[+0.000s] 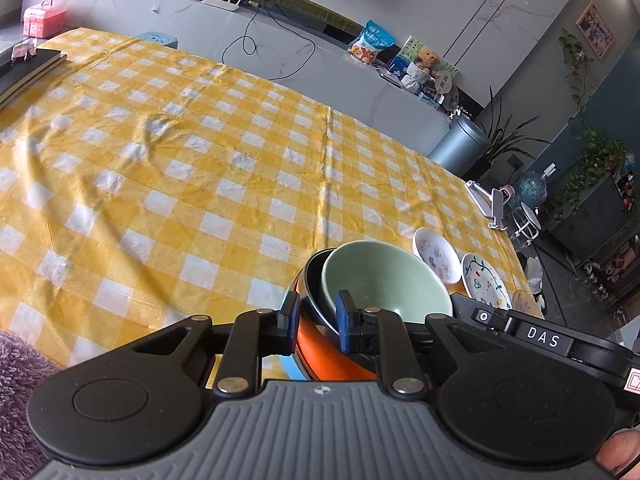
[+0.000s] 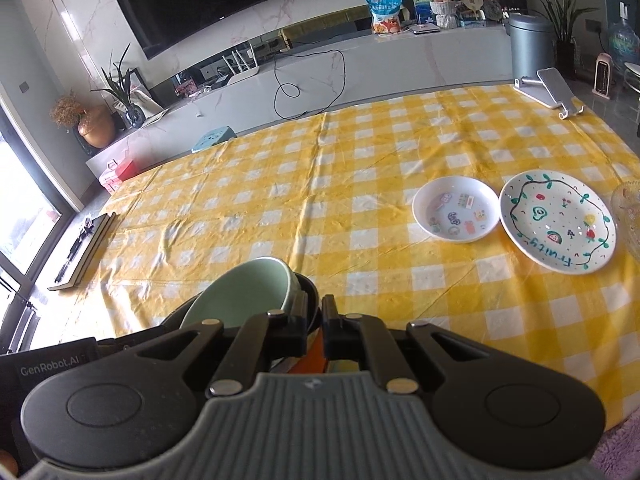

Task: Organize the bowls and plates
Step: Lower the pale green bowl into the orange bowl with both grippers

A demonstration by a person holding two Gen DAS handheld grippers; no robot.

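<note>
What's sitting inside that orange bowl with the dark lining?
A pale green ceramic bowl sits tilted inside the orange bowl, leaning on its rim. The green bowl looks empty. The orange bowl's bottom is hidden beneath it and the left gripper, so anything underneath cannot be seen.

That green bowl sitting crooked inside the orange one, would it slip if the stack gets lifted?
Probably. The green bowl sits tilted and loose inside the orange bowl, so it could slide or rattle. Its surface looks glossy, likely slippery and breakable. Each claw seems to pinch only the orange bowl's rim.
</note>
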